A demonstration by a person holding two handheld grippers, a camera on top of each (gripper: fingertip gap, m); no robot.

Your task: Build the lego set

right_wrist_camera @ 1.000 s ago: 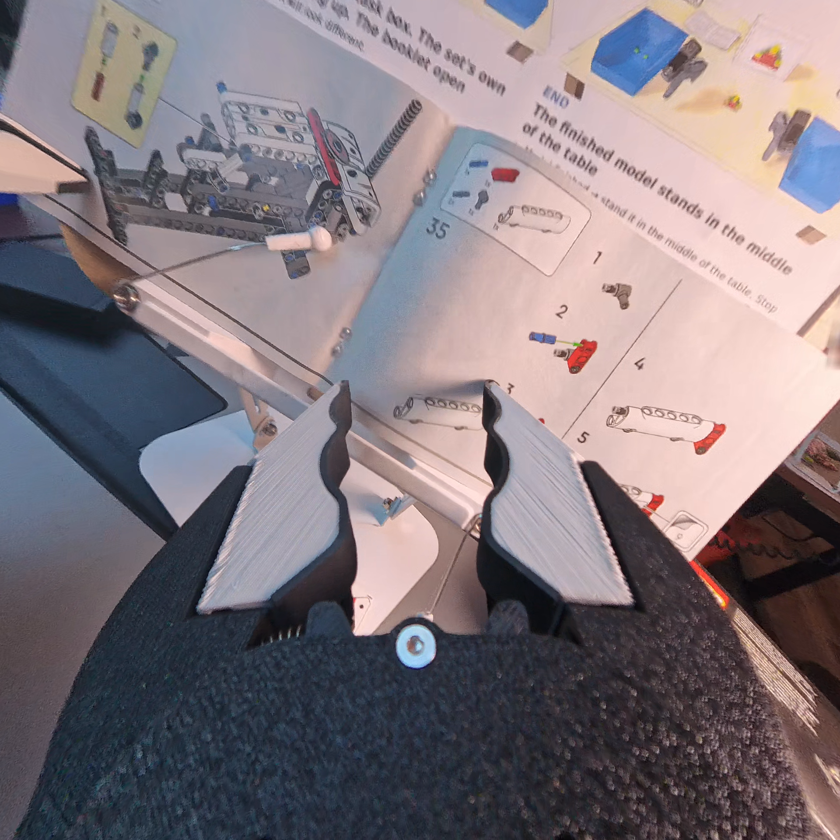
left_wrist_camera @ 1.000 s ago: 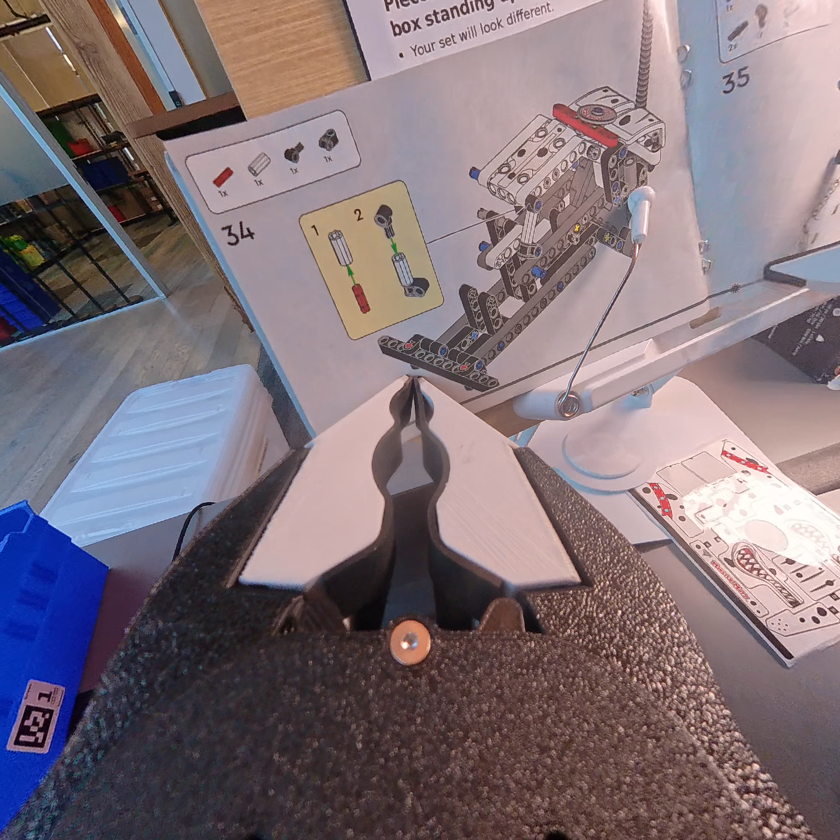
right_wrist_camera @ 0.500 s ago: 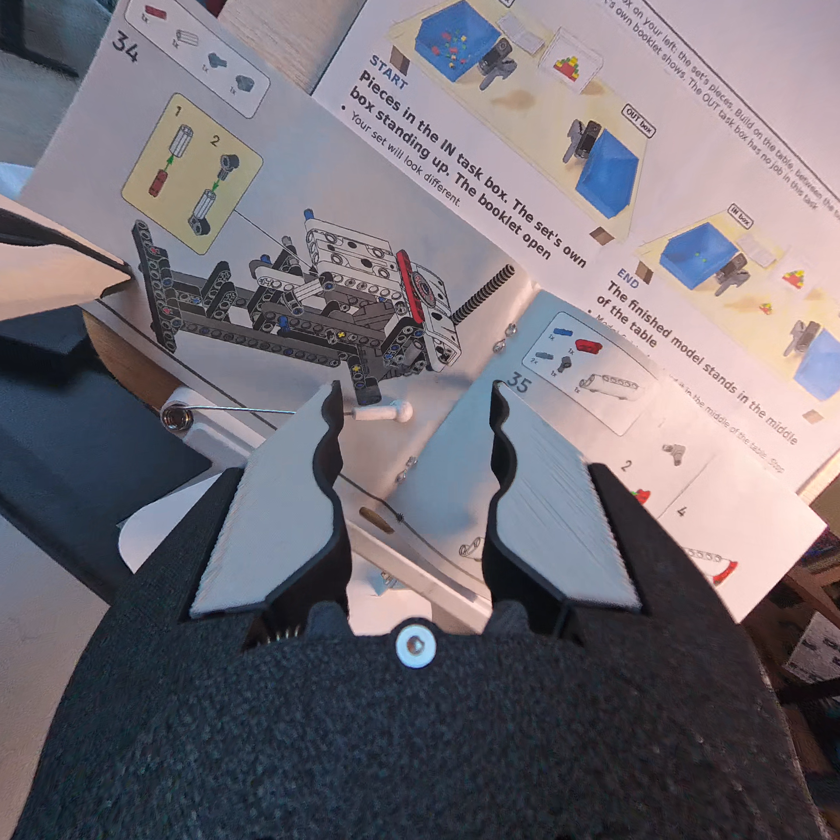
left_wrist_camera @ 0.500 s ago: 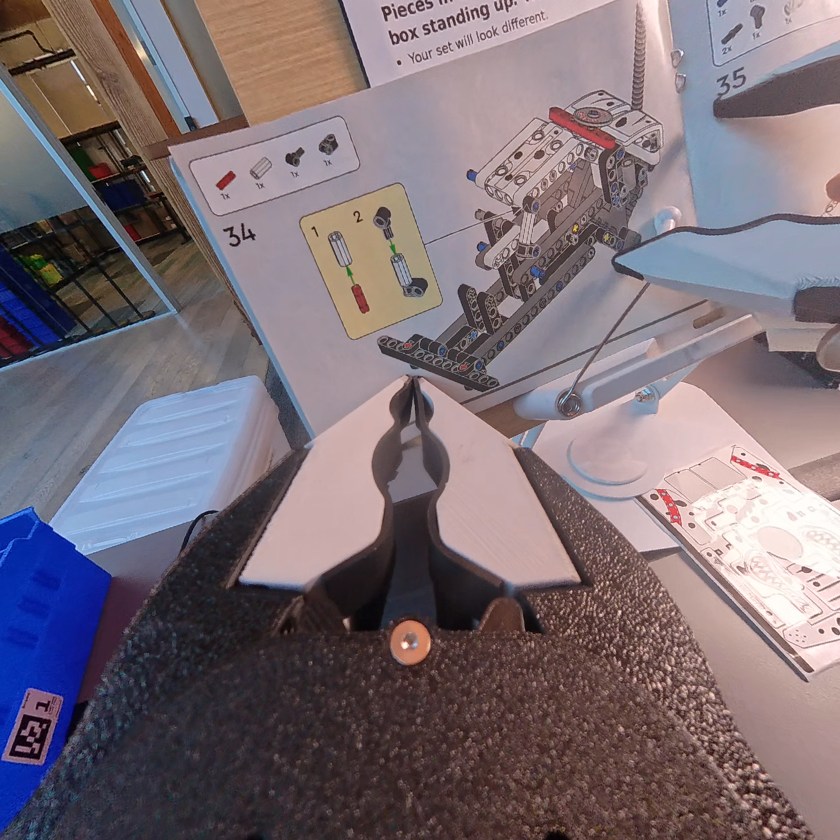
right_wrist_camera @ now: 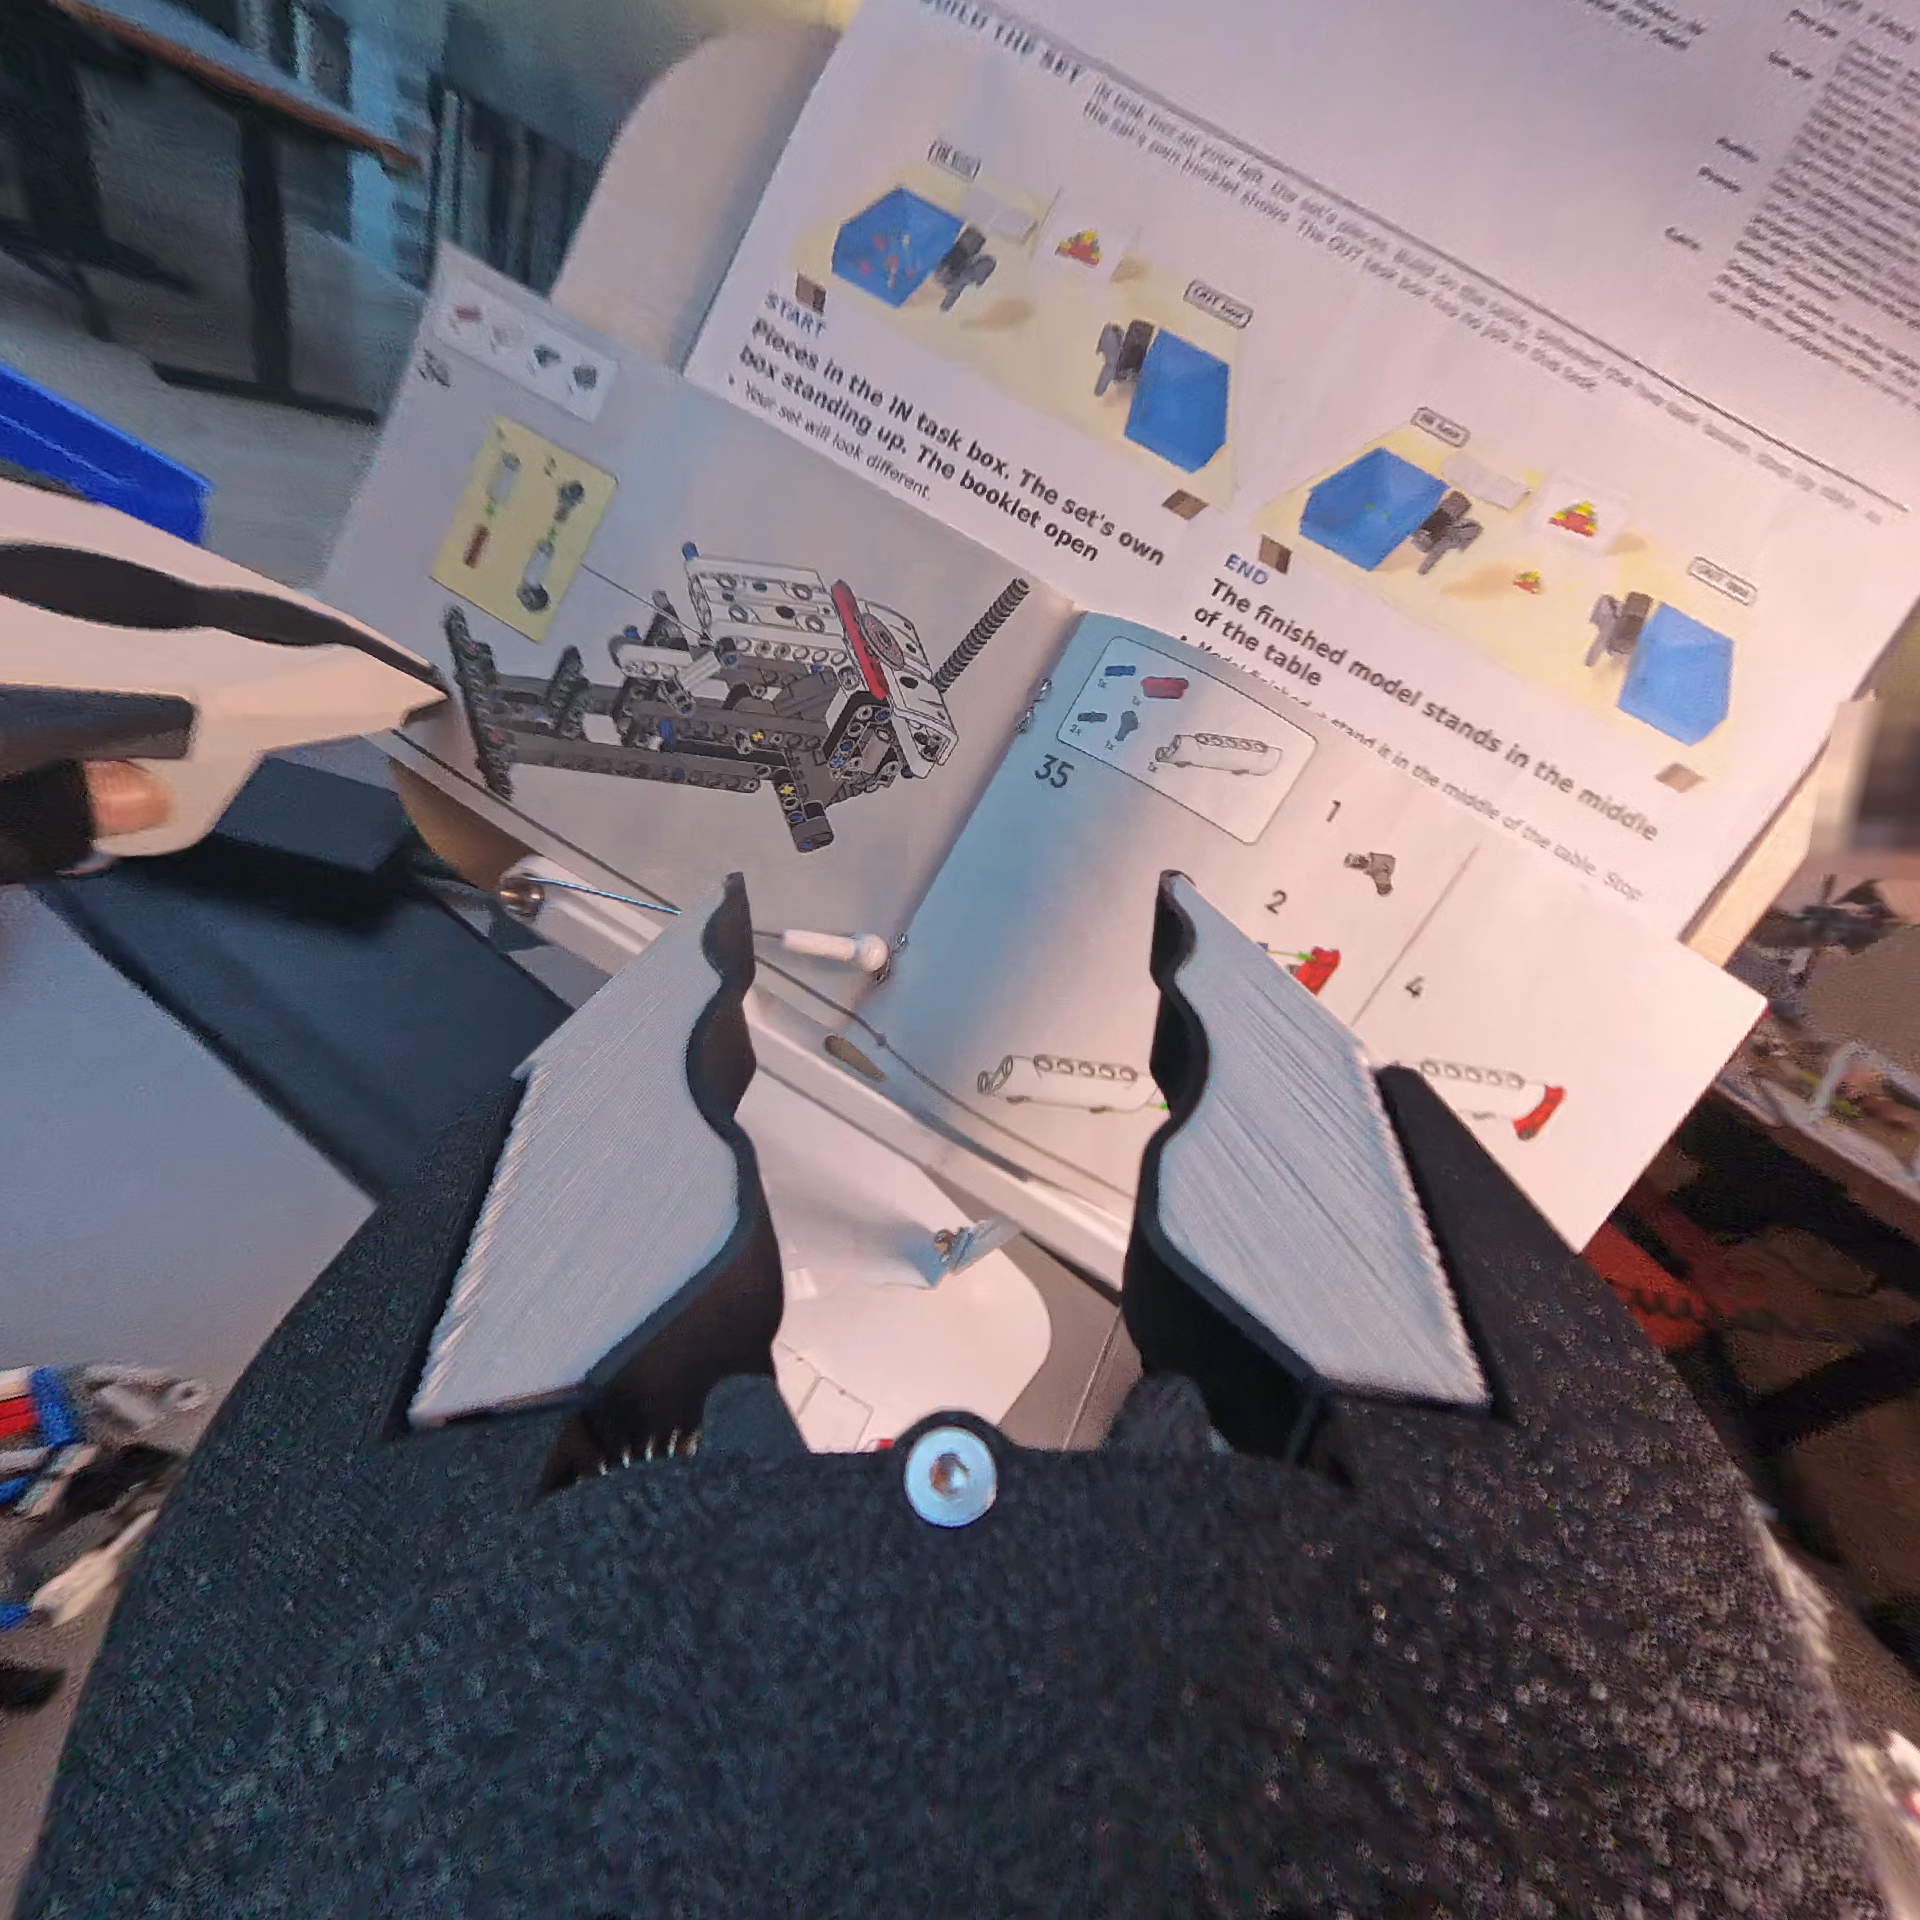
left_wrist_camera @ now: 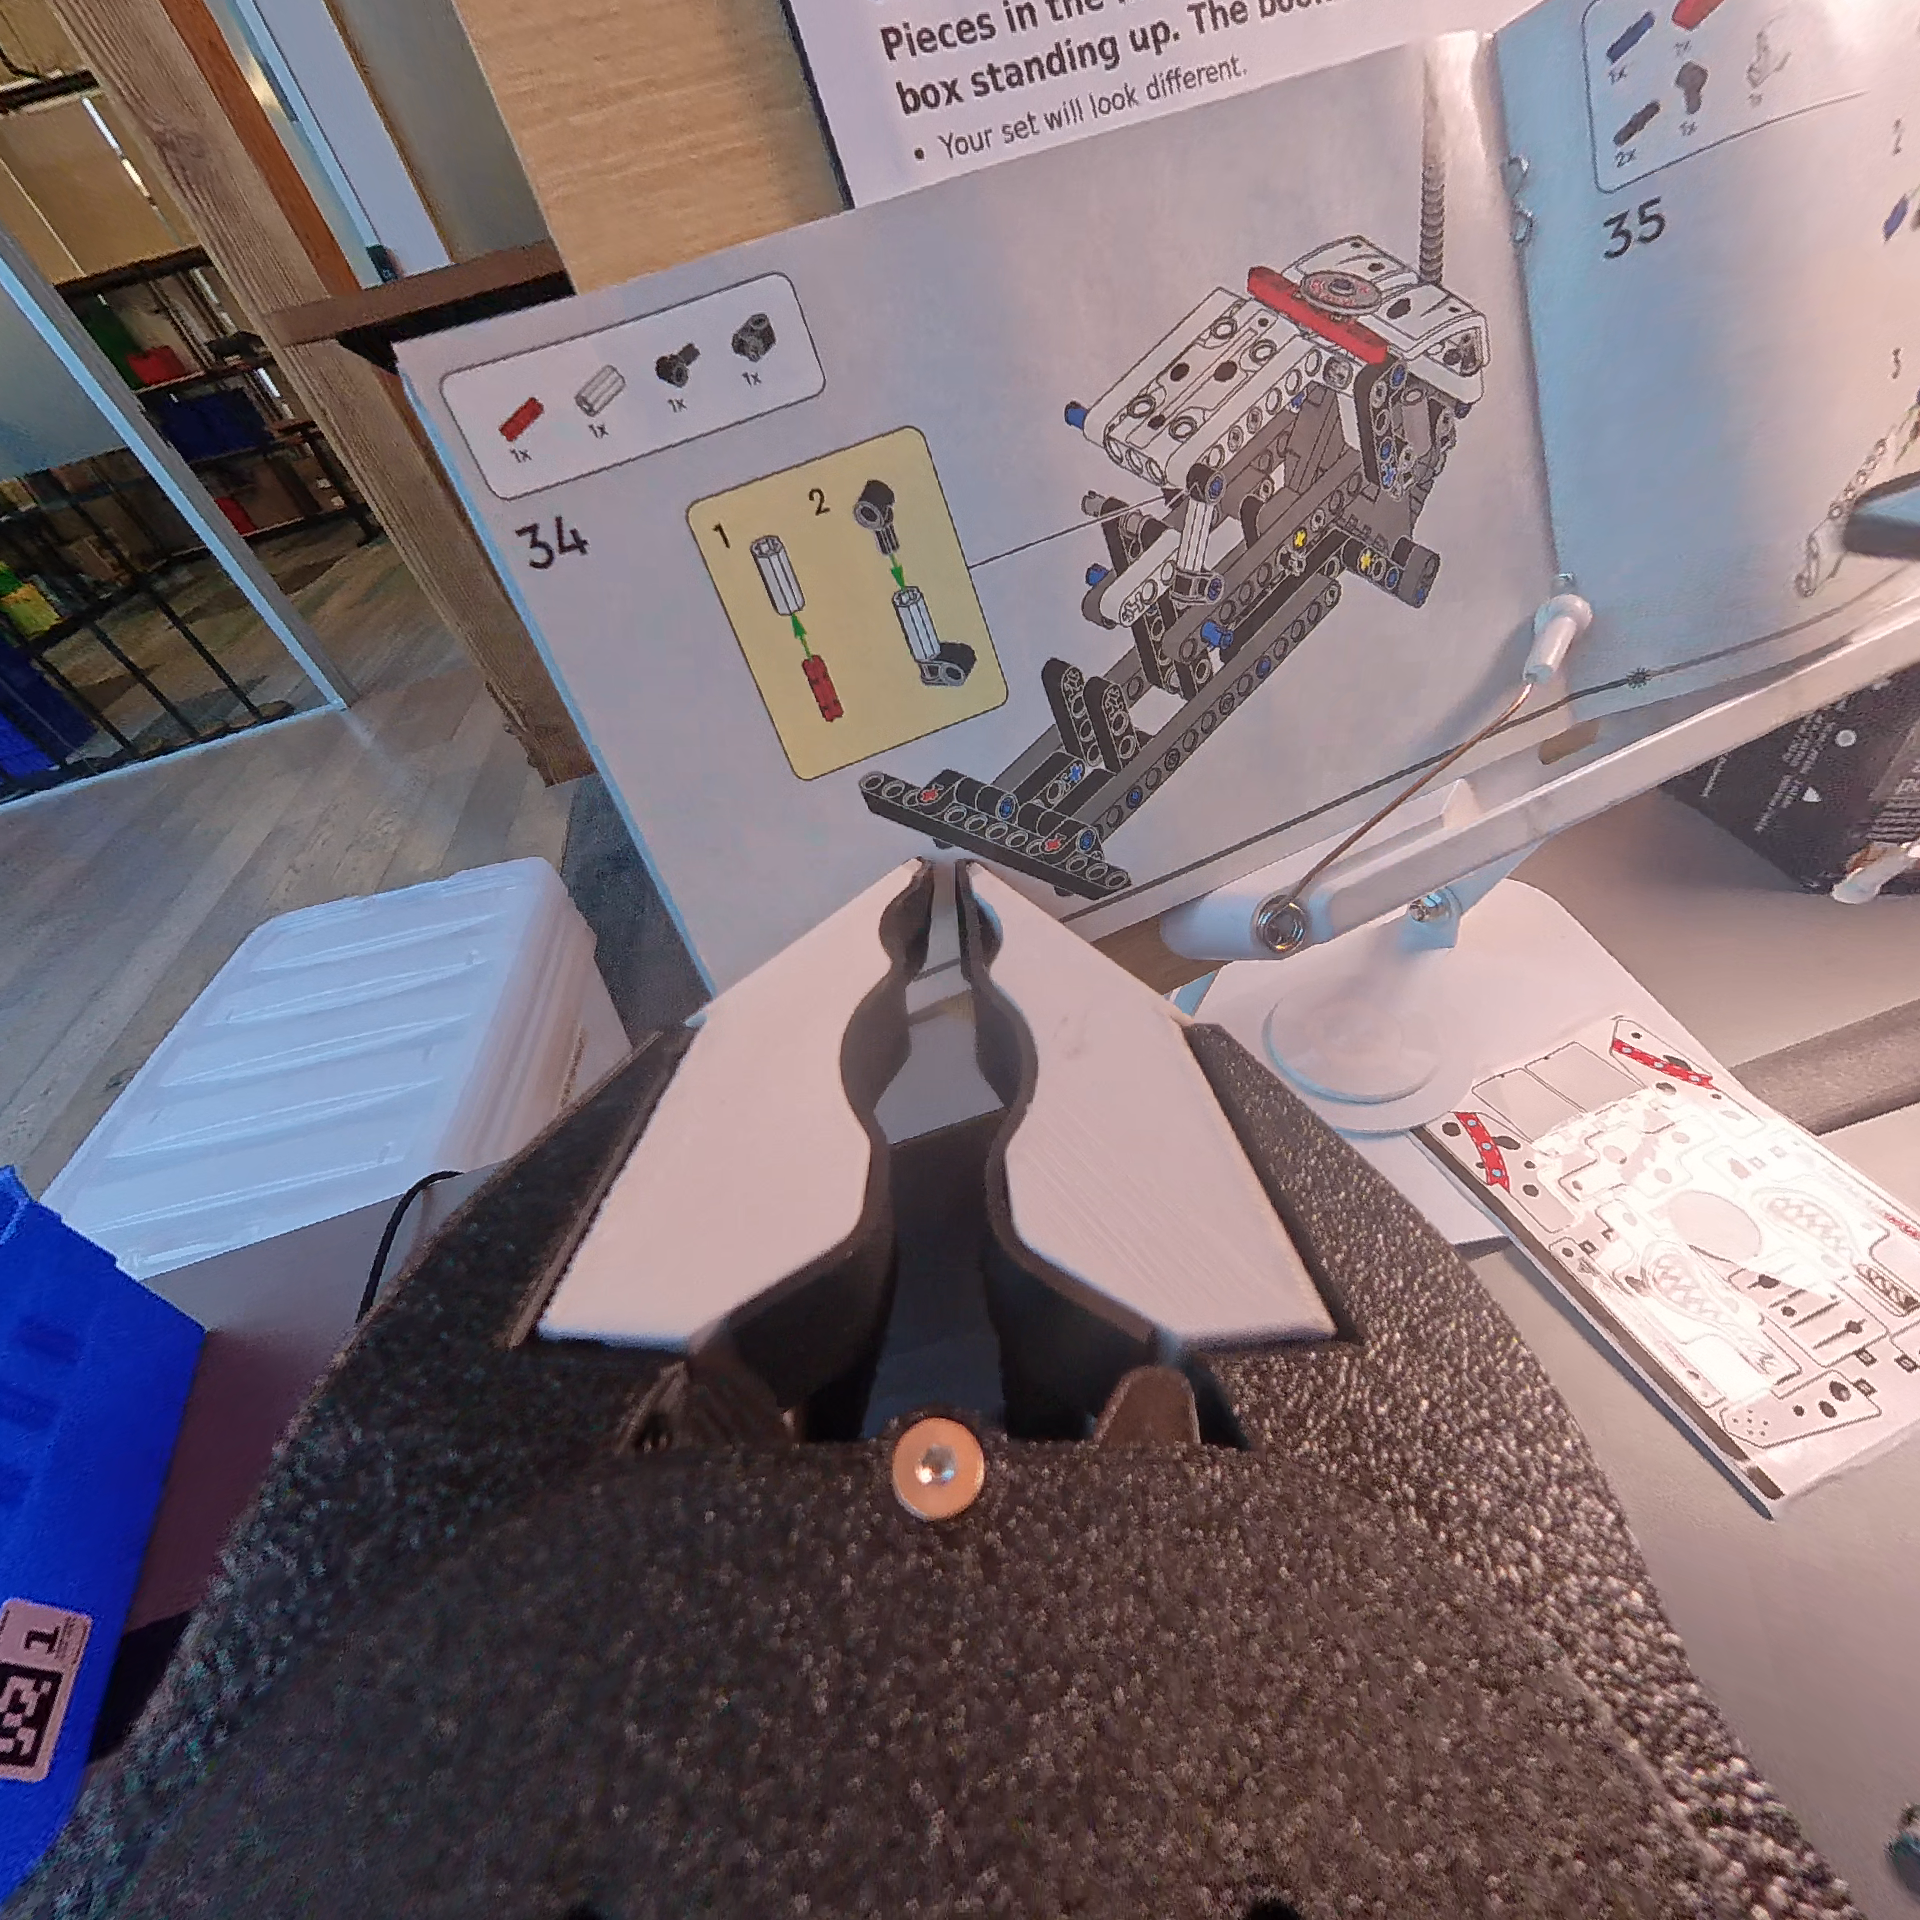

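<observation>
Currently both grippers face the booklet (left_wrist_camera: pixel 1039 540) on its stand (left_wrist_camera: pixel 1351 935). Left gripper (left_wrist_camera: pixel 940 883) jaws nearly shut, empty; right gripper (right_wrist_camera: pixel 948 904) jaws wide, empty. Part-built model (right_wrist_camera: pixel 62 1455) on worktop, lower left. Build approx midway; many steps left.

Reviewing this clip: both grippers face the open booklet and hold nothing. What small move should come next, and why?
Probably swing the right gripper down-left toward the loose lego pieces on the table. Its jaws stand wide apart and empty, the left gripper is shut on nothing, and the booklet on its stand already lies open at a build step.
</observation>
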